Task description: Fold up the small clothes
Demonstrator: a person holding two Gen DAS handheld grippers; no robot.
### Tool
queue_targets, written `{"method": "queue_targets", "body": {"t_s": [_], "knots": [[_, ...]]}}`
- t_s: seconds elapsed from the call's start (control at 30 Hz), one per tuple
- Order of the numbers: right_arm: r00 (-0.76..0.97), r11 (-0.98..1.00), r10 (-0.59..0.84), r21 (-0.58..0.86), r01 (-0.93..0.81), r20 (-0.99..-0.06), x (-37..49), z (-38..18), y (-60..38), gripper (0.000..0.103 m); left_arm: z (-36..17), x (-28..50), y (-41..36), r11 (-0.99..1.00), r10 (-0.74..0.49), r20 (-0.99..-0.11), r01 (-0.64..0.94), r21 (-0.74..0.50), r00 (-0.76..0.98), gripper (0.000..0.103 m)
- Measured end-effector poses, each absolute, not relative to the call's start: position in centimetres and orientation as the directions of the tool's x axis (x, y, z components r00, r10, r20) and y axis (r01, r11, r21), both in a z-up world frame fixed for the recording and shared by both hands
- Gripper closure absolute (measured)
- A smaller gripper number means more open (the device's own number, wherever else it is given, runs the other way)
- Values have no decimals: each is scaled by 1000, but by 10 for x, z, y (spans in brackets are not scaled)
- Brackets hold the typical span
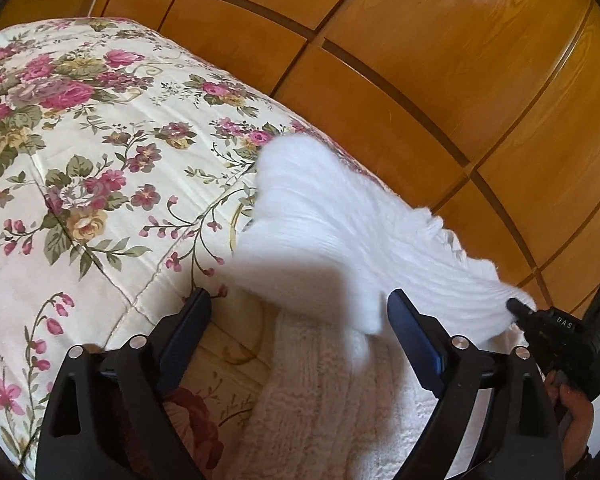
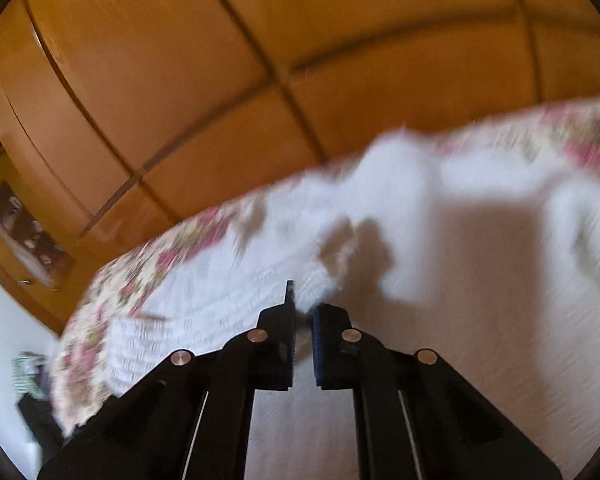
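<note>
A white knitted garment [image 1: 340,400] lies on the flowered bedspread [image 1: 80,140] near its edge. One flap of the garment [image 1: 332,220] is raised off the bed and stretches to the right. My right gripper [image 1: 514,306], held by a hand at the right edge, is shut on the tip of that flap. In the blurred right wrist view the right gripper [image 2: 302,308] has its jaws together with white knit pinched between them, above the rest of the garment [image 2: 480,260]. My left gripper [image 1: 300,302] stands open over the garment, its fingers wide apart, gripping nothing.
A glossy wooden wardrobe [image 1: 420,80] runs close behind the bed's far edge and fills the upper part of the wardrobe [image 2: 220,80] side in both views. The bedspread [image 2: 148,268] extends to the left of the garment. Dark items sit on the floor at the lower left of the right wrist view.
</note>
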State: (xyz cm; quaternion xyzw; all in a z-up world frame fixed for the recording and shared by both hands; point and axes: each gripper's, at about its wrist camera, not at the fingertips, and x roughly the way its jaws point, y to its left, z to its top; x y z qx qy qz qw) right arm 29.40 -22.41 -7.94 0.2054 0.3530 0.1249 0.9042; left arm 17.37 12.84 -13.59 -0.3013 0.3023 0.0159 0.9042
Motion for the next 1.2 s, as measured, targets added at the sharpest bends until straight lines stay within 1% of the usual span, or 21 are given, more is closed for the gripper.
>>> {"method": "queue_targets", "body": {"t_s": [0.03,0.2,0.33,0.43,0.47,0.5,0.53,0.57,0.6,0.63,0.67,0.7,0.77,0.83,0.93,1.0,1.03,1.07,1.1,1.13,1.2], "knots": [[733,895,339,443,-58,-590,296,-81,-232,97,-136,174,128,820,-152,-558,-211,-532,816,13],[664,911,339,409,-54,-667,297,-126,-238,96,-135,184,121,842,-130,-615,-241,-483,778,12],[671,870,392,491,-47,-630,295,-133,-250,97,-128,191,126,813,-123,-658,-304,-496,743,12],[669,866,397,498,-46,-629,295,-132,-252,96,-118,211,137,771,-96,-686,-382,-509,721,18],[669,866,396,497,-46,-629,295,-133,-251,96,-119,221,138,779,-91,-702,-388,-492,707,34],[669,865,398,499,-46,-627,295,-133,-251,96,-124,233,139,798,-115,-728,-374,-473,676,59],[669,864,400,502,-47,-626,296,-132,-251,95,-131,245,140,805,-161,-750,-355,-476,641,64],[670,862,403,505,-48,-624,296,-133,-251,94,-133,250,143,798,-194,-738,-334,-502,646,67],[670,861,404,506,-48,-623,297,-133,-251,94,-132,250,145,790,-229,-718,-306,-531,657,81],[670,861,403,506,-48,-624,296,-133,-252,94,-132,253,148,777,-297,-697,-259,-573,653,83],[670,862,401,504,-47,-624,298,-134,-250,94,-126,254,153,785,-311,-686,-228,-575,658,88],[672,865,397,500,-47,-625,298,-134,-249,95,-119,253,156,805,-294,-676,-206,-556,676,89],[674,873,389,486,-50,-628,298,-133,-245,93,-107,253,159,868,-234,-691,-173,-465,684,89],[673,880,382,471,-57,-633,297,-132,-243,91,-116,255,161,885,-223,-725,-177,-431,651,89],[673,888,373,455,-60,-639,297,-132,-241,90,-133,254,148,942,-152,-742,-131,-308,653,86],[674,892,367,449,-58,-641,297,-132,-241,89,-127,251,146,947,-122,-737,-144,-287,665,71],[673,891,367,450,-58,-641,296,-132,-241,88,-124,249,145,951,-84,-745,-169,-258,662,44],[672,890,369,452,-58,-642,296,-132,-241,87,-120,247,146,952,-30,-755,-211,-220,655,24],[672,889,371,454,-59,-641,296,-132,-242,86,-114,241,149,944,27,-755,-265,-195,655,22],[672,889,371,454,-59,-641,296,-132,-242,86,-108,232,153,929,52,-736,-303,-211,675,22],[672,889,372,453,-59,-641,295,-131,-242,85,-94,208,155,888,52,-670,-341,-308,740,22]]}}
